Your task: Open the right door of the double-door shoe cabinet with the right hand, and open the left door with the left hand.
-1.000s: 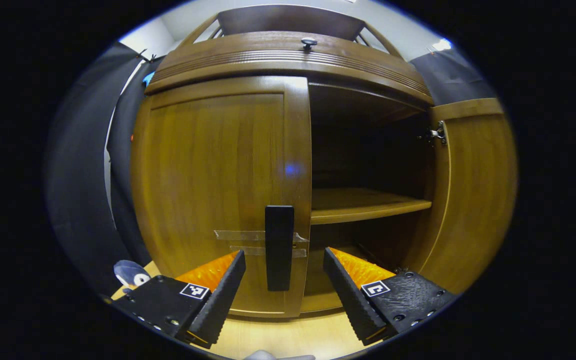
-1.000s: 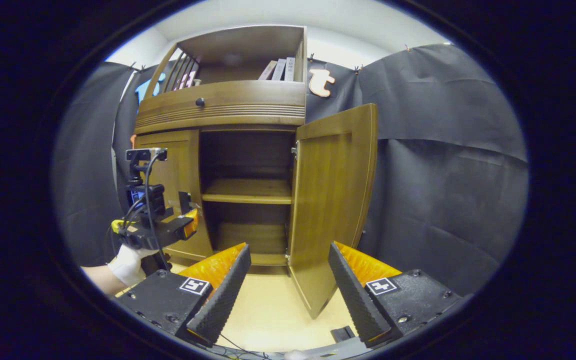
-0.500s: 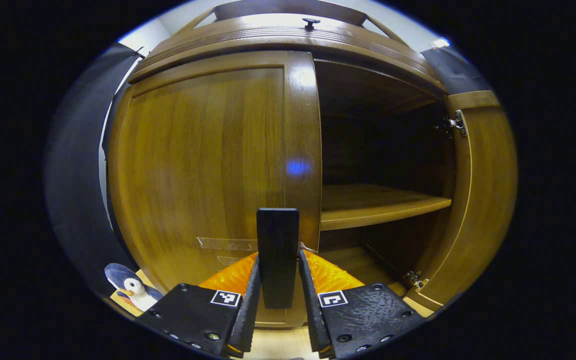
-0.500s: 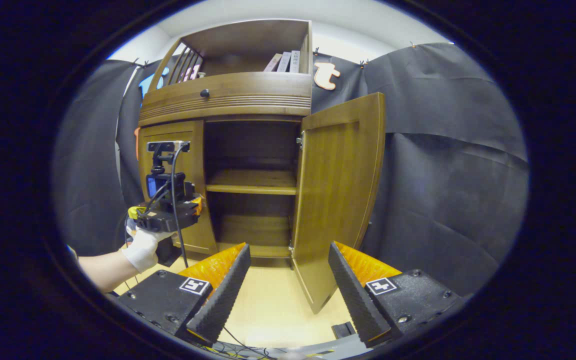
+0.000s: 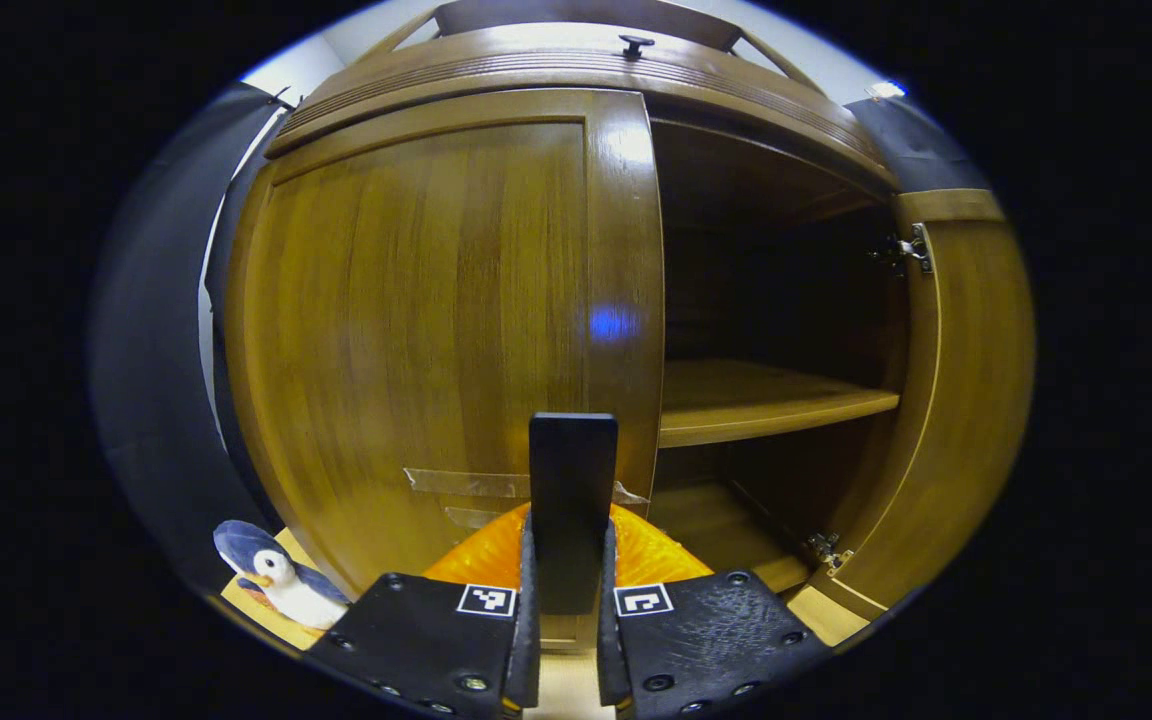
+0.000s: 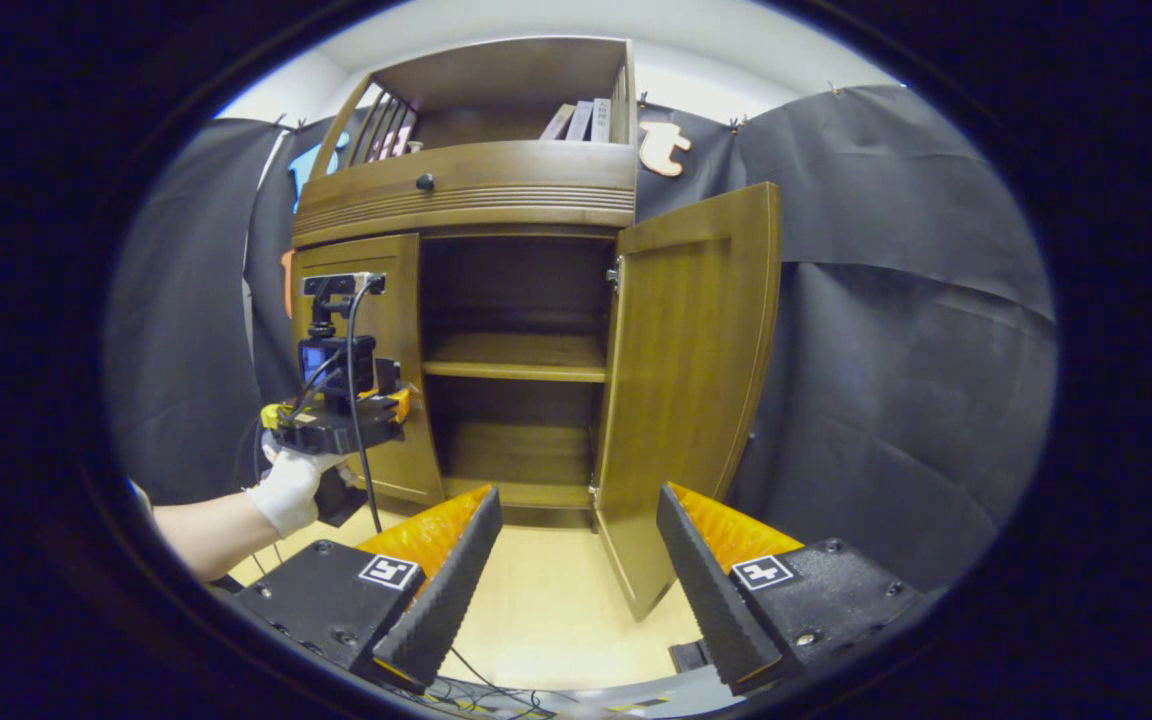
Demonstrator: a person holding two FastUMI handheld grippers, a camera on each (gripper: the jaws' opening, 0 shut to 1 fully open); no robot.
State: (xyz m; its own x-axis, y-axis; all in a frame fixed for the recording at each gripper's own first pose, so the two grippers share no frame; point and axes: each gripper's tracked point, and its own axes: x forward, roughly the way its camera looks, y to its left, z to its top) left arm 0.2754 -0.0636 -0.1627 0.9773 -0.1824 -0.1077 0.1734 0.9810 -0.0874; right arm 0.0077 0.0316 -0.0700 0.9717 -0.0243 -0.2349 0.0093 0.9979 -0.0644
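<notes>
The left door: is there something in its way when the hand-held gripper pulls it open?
Nothing visible blocks the left door. The left hand-held gripper is shut on its black handle. A penguin toy sits on the floor near the hinge side, apparently beside the swing path, not in it.

My left tongs (image 5: 568, 640) are clamped on the door handle (image 5: 572, 500). My right tongs (image 6: 576, 570) hang spread wide, holding nothing. My gloved left hand (image 6: 288, 490) grips its rig.
</notes>
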